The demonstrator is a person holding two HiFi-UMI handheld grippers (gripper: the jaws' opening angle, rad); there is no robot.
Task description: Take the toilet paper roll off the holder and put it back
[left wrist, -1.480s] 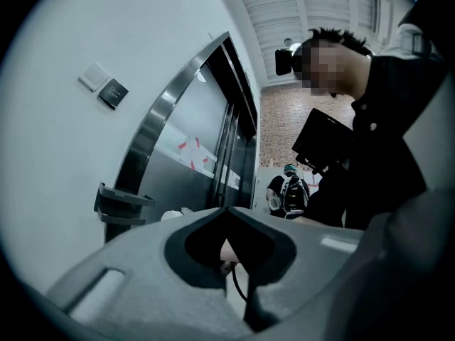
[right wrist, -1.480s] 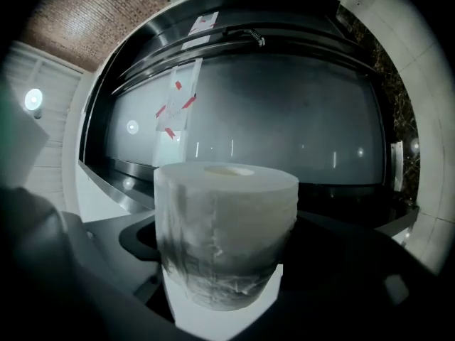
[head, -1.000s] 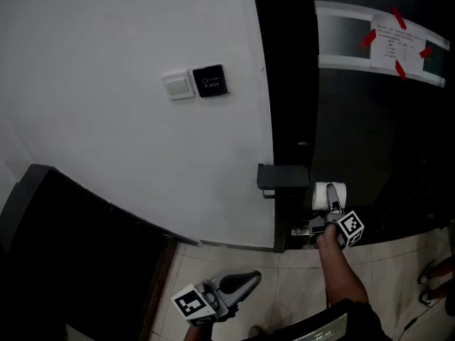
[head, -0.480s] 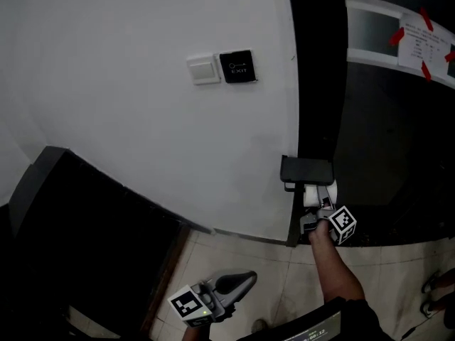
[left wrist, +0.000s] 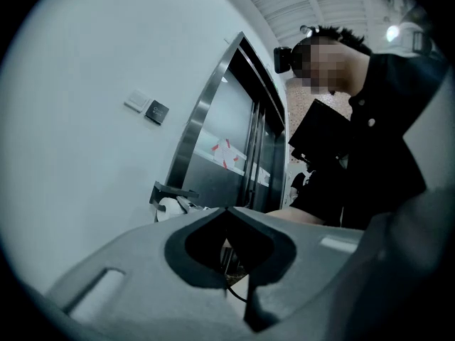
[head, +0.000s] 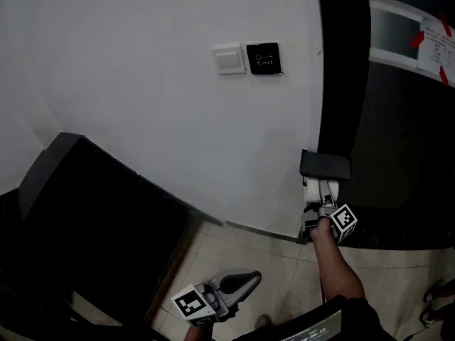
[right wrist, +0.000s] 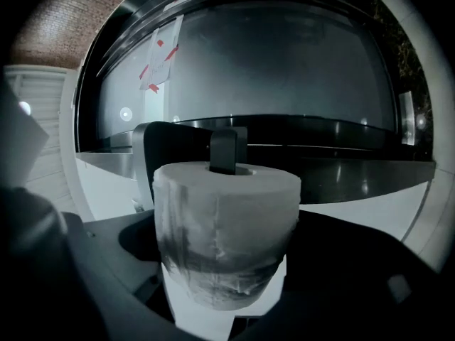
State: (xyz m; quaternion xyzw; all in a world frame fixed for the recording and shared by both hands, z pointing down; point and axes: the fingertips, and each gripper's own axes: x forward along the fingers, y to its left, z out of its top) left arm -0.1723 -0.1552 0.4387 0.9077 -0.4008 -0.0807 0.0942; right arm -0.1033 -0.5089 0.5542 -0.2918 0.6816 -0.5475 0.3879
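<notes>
The white toilet paper roll (right wrist: 226,233) stands between the jaws of my right gripper (right wrist: 227,251), whose jaws press its sides. The black holder's arm (right wrist: 227,151) reaches into the roll's core. In the head view the roll (head: 313,190) sits right under the black holder (head: 325,165) on the wall's edge, with the right gripper (head: 320,199) on it. My left gripper (head: 238,284) hangs low over the floor, far from the holder, shut with nothing in it. From the left gripper view the roll (left wrist: 169,208) and holder (left wrist: 170,190) show small beyond the closed tips (left wrist: 227,210).
A white switch (head: 229,59) and a black exit button (head: 264,58) are on the white wall. A dark glossy door (head: 398,141) with a taped paper (head: 435,45) lies right of the holder. A black block (head: 92,212) fills the lower left; tile floor (head: 249,254) below.
My right gripper has carried the roll left, from beside the holder to right under it. The head view has swung, so the wall shifted right. The left gripper stayed put.
</notes>
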